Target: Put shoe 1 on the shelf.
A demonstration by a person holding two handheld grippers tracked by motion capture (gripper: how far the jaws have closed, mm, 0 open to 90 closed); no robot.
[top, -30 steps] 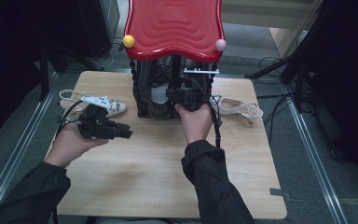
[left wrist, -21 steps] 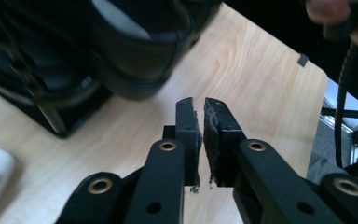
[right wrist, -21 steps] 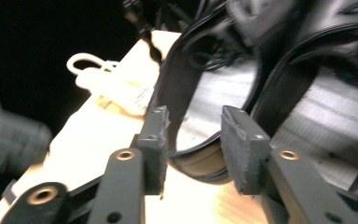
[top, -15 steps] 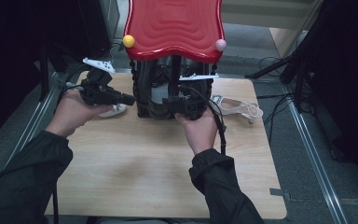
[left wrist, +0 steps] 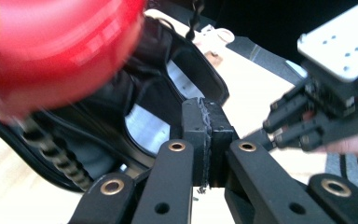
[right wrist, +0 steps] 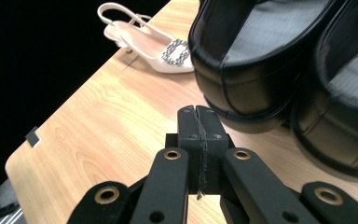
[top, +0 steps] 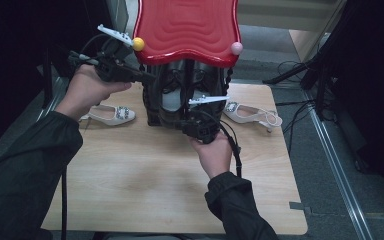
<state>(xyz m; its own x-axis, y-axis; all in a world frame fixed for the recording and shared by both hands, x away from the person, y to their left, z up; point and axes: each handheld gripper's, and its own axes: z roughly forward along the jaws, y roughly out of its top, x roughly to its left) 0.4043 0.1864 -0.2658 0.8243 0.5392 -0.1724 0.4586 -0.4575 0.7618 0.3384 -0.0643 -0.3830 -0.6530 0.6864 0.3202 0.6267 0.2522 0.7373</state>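
In the high view the left gripper [top: 147,77] is at the upper left of the frame, raised above the table [top: 130,190], w/ its tip just beside the left side of the black shoes [top: 172,100]. In the left gripper view its two pads [left wrist: 193,126] are pressed flat together w/ nothing between them; jaws have just been closing. The black shoes stand at the centre top of the high view, partly under a red wavy stand [top: 187,27] that has a yellow ball [top: 138,44] and a pink ball [top: 236,48] at its front corners.

The right gripper [top: 190,125] is in the middle of the frame, low, at the front of the black shoes; if it touches them, cannot tell. In the right gripper view its pads [right wrist: 189,126] are also closed on each other, empty, and just near the toe of one black shoe [right wrist: 251,60]; jaws have just been closing here too.

One white slingback shoe w/ a sparkling buckle [top: 111,114] lies on the table at left of the black shoes, approx. under the left hand [top: 87,90]. Second white shoe [top: 252,114] lies at the right, apart from the right hand [top: 214,155].
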